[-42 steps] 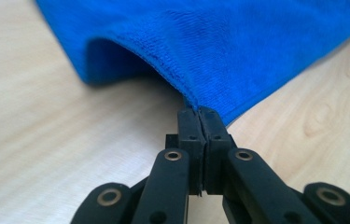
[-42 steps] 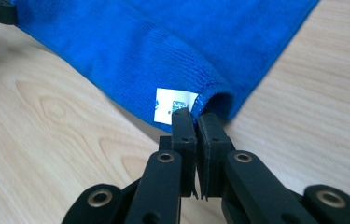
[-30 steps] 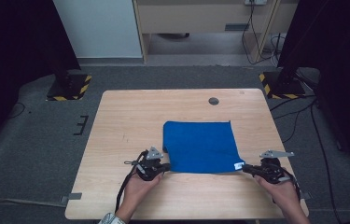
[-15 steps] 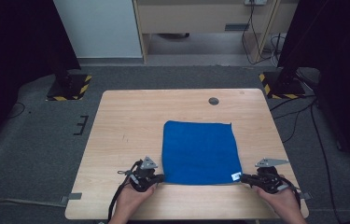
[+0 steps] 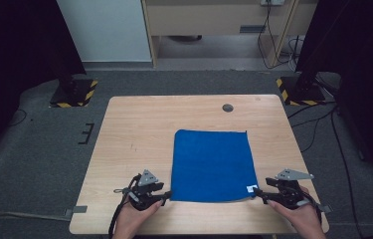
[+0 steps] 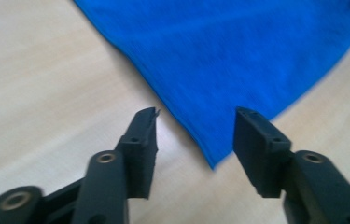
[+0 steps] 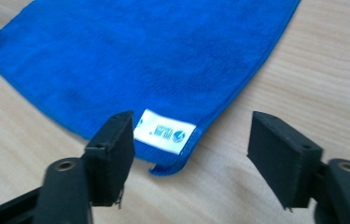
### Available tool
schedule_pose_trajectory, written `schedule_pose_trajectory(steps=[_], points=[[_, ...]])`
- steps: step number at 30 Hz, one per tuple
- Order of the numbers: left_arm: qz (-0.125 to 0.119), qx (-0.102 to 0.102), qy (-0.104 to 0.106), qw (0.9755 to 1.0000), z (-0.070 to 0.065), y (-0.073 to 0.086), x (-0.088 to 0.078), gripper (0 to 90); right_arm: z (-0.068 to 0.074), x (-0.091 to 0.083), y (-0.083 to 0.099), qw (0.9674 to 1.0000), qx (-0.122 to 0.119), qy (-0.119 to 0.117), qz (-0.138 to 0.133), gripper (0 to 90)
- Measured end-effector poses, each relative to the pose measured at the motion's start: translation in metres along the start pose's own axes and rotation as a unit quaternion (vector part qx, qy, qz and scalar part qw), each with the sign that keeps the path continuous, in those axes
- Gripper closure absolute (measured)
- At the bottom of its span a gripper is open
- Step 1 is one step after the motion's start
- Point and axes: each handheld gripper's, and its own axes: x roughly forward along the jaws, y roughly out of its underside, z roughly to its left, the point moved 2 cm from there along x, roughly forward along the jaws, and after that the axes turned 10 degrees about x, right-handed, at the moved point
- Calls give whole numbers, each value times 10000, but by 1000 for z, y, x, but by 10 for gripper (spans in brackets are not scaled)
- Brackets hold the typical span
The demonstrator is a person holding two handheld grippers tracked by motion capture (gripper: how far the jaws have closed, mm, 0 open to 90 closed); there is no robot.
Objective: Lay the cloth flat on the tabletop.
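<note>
cloth (image 5: 212, 166): we see it flat on table (image 5: 139, 129), centre-right, near edge now lower toward 6 vs a sec ago.
L gripper (image 5: 167, 193): at cloth's 7 o'clock corner; jaws just opened, corner between, not pinched.
R gripper (image 5: 259, 193): at 5 o'clock corner by label (image 7: 164, 131); jaws just opened, nothing held.
meaning: we judge both corners released, pull/spread step done.

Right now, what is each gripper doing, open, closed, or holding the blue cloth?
Left gripper: jaws just opened, off the blue cloth, holding nothing.
Right gripper: jaws just opened, cloth's corner lying free between them.
</note>
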Motion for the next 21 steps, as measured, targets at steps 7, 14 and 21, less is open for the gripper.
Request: schedule_pose_trajectory(steps=[7, 14, 21], points=[[-157, 141, -242, 9995, 8, -9, 15, 406, 0, 4, 0, 9999, 38, -17, 136, 371], [40, 332, -300, 9990, 7, -13, 39, 409, 6, 8, -2, 9999, 0, 52, 95, 416], [356, 509, -497, 9968, 10, -11, 56, 413, 0, 23, -6, 9994, 57, 340, 103, 398]])
